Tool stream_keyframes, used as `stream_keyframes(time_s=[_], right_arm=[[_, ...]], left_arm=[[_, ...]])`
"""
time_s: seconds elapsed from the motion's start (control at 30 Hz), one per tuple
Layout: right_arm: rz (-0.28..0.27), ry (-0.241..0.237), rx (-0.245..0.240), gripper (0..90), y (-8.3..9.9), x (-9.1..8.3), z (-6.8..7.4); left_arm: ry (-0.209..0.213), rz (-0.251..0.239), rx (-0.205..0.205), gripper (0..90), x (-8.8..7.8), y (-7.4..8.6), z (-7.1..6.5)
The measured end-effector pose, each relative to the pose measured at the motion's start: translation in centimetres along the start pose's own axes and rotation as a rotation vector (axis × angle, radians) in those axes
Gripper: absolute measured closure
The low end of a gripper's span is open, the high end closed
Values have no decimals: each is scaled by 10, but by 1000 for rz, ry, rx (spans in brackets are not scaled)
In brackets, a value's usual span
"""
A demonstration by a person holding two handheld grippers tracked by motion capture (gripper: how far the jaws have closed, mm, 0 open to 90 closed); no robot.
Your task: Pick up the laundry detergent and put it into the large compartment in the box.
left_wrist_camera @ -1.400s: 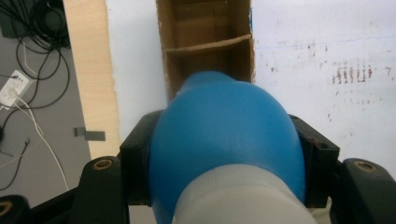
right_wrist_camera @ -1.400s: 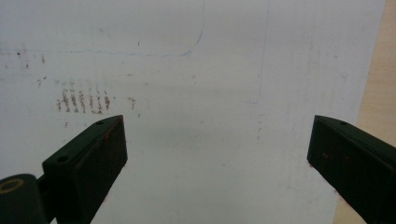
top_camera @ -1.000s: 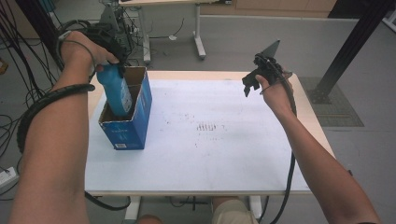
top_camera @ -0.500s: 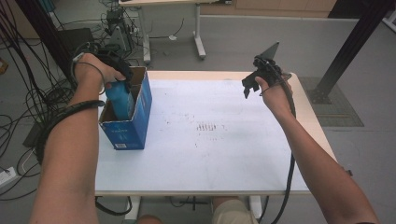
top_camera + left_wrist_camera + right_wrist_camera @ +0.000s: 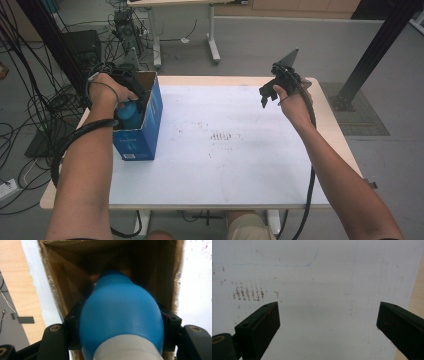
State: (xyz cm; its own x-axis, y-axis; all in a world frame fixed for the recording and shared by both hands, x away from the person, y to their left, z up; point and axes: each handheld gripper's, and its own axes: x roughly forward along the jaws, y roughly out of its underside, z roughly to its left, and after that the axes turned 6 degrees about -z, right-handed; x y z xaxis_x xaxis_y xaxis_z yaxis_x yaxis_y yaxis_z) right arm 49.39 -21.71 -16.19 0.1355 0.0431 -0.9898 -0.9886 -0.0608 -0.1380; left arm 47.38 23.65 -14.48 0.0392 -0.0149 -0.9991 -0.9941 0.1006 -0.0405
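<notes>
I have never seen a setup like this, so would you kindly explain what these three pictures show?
A person at a table holds a hand-held two-jaw gripper in each hand. The high view looks down from above the person. The other two views come from cameras riding on the grippers, looking along their jaws. The left gripper is shut on a blue bottle with a white cap, inside an open box at the table's left. The right gripper is open, holds nothing, and hangs over the white, lightly stained tabletop.
</notes>
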Motion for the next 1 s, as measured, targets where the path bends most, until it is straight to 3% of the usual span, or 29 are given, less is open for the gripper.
stream_keyframes(time_s=[0.33,1.0], right_arm=[[8,1,3,49,-1,4,-1],[5,-8,1,49,2,3,1]], left_arm=[[0,22,14,376,20,-2,-1],[2,-6,-2,374,22,1,0]])
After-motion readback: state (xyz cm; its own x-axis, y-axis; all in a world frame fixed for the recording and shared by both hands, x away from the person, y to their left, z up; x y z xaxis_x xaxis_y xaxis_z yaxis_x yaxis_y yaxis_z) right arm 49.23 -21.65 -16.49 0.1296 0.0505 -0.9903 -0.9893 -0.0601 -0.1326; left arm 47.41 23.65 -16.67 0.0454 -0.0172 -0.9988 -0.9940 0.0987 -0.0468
